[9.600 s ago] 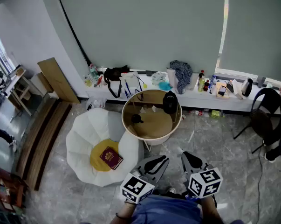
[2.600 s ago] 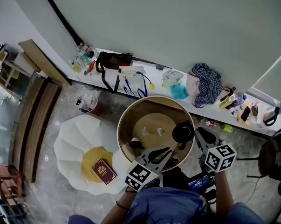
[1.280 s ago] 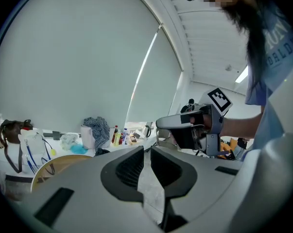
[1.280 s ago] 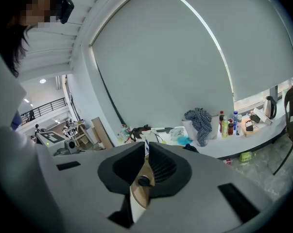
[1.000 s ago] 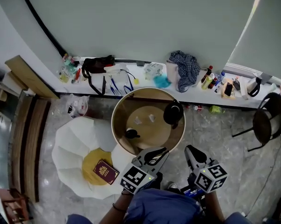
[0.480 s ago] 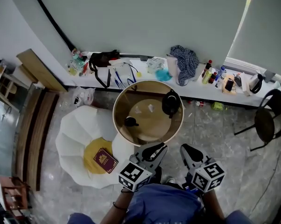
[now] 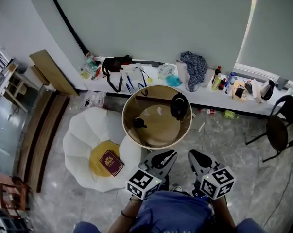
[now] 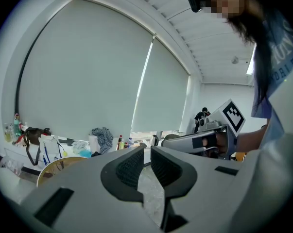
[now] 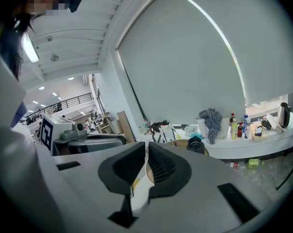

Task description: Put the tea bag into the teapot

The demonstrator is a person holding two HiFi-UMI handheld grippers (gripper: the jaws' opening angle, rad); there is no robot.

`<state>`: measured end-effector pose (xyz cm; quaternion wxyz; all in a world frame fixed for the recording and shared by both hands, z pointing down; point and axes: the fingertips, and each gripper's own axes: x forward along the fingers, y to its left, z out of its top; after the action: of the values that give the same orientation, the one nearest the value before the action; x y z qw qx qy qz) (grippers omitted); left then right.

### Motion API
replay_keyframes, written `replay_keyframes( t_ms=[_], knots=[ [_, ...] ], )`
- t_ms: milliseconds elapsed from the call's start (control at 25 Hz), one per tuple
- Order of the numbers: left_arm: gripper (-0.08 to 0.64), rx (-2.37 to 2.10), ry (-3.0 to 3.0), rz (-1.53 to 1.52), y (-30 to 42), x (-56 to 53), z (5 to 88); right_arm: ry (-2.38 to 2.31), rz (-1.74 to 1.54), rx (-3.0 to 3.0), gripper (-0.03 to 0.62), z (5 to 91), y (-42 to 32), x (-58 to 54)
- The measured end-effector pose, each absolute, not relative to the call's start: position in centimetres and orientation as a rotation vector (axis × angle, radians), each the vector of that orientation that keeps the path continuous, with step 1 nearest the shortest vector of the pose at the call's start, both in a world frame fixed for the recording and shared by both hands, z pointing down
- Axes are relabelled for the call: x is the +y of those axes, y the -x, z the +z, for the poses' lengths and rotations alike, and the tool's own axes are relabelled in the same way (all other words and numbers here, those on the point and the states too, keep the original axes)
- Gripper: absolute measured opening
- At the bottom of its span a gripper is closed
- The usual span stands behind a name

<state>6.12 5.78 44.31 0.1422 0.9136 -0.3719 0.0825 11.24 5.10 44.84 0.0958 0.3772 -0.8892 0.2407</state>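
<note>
We hold left gripper (image 7: 173,153) and right gripper (image 7: 190,153) close to body, jaws nearly together, both empty. Tea bag (image 7: 159,111) lies untouched on round table (image 7: 136,141) near teapot (image 7: 178,106); task not begun.

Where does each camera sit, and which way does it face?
Head view: on the person's head, facing steeply down at the table and teapot; shows left gripper, right gripper, shirt.
Left gripper view: on that gripper, looking along its near-shut jaws toward the blind; shows right gripper, hand.
Right gripper view: likewise, toward table and teapot; shows left gripper.
Shared: all three see the table.
</note>
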Motion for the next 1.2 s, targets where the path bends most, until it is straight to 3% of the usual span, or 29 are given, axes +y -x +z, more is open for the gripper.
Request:
replay_keyframes(
  t_ms=[1200],
  knots=[
    [0.037, -1.134, -2.649, 0.251, -8.8, 13.2, 43.6, -1.058, 0.628, -2.683, 0.023, 43.7, -13.2, 11.7]
  ],
)
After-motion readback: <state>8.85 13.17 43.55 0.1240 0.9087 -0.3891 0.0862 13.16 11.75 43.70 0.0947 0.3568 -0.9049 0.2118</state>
